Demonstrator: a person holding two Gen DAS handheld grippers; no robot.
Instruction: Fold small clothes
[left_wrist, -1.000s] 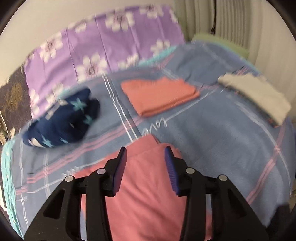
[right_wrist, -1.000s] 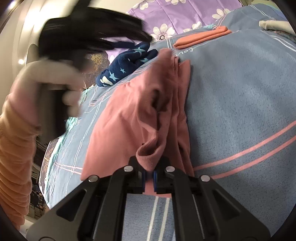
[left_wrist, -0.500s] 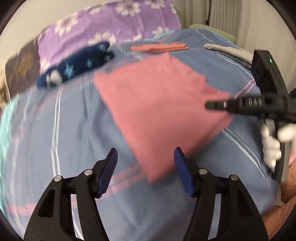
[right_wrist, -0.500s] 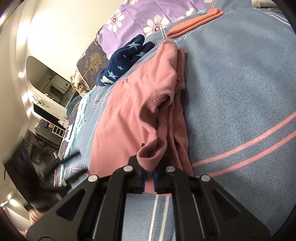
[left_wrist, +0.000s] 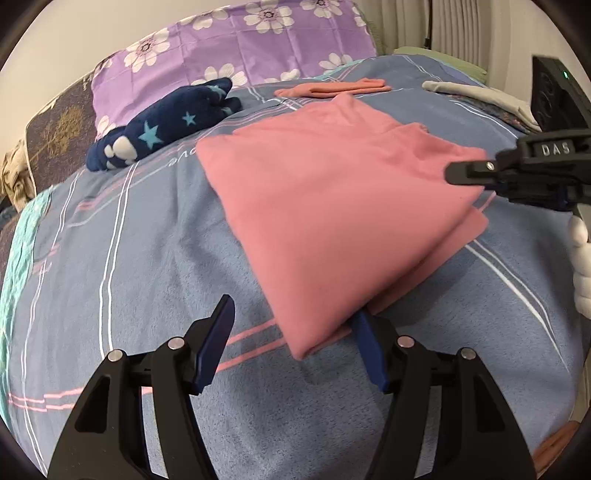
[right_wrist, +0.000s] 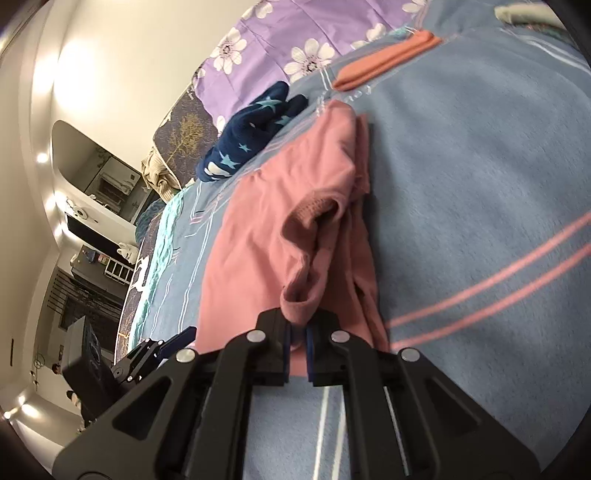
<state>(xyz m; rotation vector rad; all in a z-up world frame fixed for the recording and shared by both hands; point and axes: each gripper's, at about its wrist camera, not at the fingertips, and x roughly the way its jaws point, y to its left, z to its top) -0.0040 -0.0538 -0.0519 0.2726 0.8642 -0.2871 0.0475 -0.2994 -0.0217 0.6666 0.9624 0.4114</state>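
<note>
Pink garment (left_wrist: 332, 206) folded on blue striped blanket (left_wrist: 147, 258), both tools at its edges.
Right gripper (right_wrist: 297, 341) pinches a bunched fold of the cloth. Left gripper (left_wrist: 295, 341) spread wide, jaws just opened, the garment's near corner between them, not gripped.

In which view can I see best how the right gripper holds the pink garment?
The right wrist view: the right gripper is shut on a bunched edge of the pink garment, close up. The left wrist view shows that gripper only from the side, at the garment's right corner; its pads are hidden.
</note>
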